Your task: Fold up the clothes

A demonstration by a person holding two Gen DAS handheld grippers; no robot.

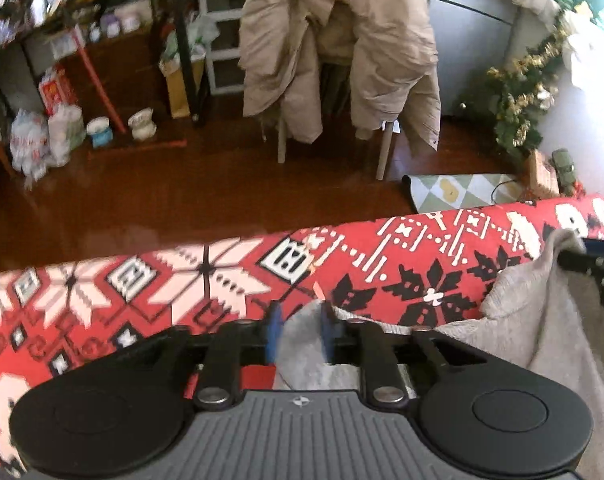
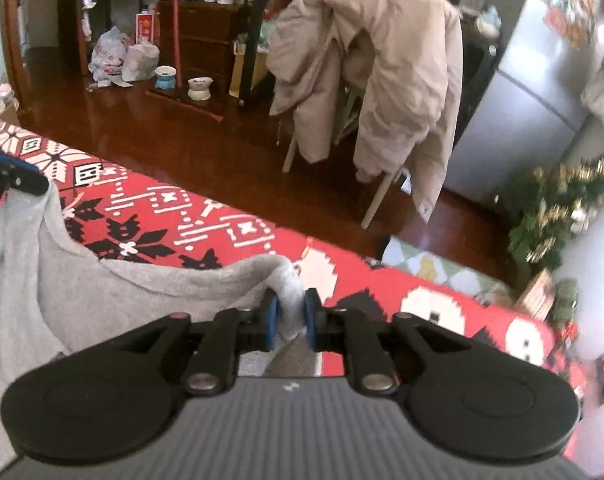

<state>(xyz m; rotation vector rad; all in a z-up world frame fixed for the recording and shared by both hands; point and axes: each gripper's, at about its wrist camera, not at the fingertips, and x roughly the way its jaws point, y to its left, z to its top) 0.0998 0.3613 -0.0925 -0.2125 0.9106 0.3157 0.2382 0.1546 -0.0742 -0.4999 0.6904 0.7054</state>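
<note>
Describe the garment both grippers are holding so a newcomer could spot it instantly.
Find the red patterned blanket with white and black snowflake motifs in the foreground. On it lies the grey garment, plain soft knit, its edge pinched in the jaws of both grippers. It is the only unpatterned grey fabric there, unlike the beige coat draped over a chair behind.

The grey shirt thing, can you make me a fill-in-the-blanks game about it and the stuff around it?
1. Both the left gripper and the right gripper pinch the ____ garment.
2. The garment lies over a patterned blanket whose main colour is ____.
3. The pads on the fingers are coloured ____.
4. The beige coat hangs over a ____.

Missing words: grey; red; blue; chair
</note>
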